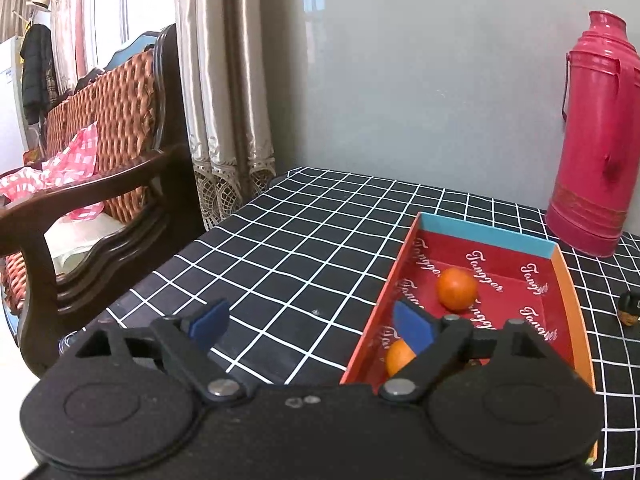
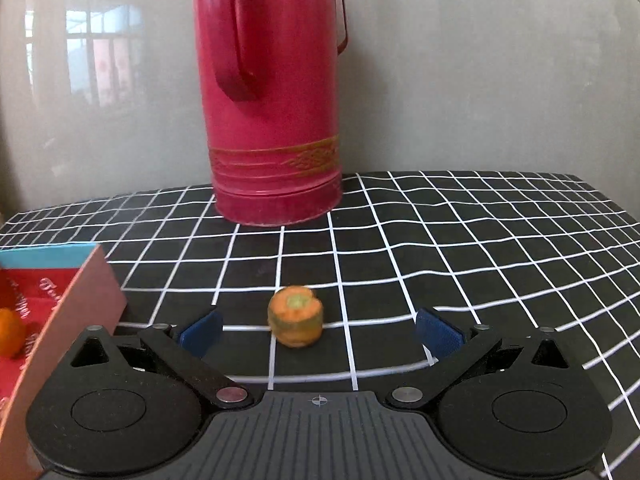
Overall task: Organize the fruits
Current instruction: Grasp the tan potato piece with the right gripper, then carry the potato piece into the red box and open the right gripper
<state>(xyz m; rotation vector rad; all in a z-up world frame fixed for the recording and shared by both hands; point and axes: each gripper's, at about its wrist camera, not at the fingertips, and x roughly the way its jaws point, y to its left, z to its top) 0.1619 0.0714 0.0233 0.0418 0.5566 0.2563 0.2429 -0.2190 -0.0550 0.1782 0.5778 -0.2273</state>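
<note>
**Fruit sorting: two oranges boxed, one fruit on the cloth**

I see the bench [image 1: 304,248] under a black cloth with a white grid, set against a grey wall. A dark wooden armchair [image 1: 100,184] with a woven back stands just beside its left edge, in front of beige curtains [image 1: 224,92].

A tall red thermos flask [image 2: 276,92] stands upright at the back of the bench, near the far right corner of the box.

The box [image 1: 566,280] is a shallow open tray with a red printed lining, orange side walls and a blue far wall. It lies on the cloth ahead of my left gripper [image 1: 312,326].

Left gripper: jaws open, nothing between them. Its right pad reaches over the near left part of the box.

Right gripper [image 2: 320,330]: jaws open wide, pads clear of any object. It faces the flask, with the box corner at its left.

One orange [image 1: 457,289] rests inside the box toward the far end. A second orange [image 1: 398,356] lies nearer, partly hidden behind the left gripper's right pad.

A small orange-and-green fruit [image 2: 296,322], slightly blurred, sits on the cloth between the right gripper's pads, touching neither.

A small dark item [image 1: 630,310] lies on the cloth right of the box; I cannot tell what it is.
</note>
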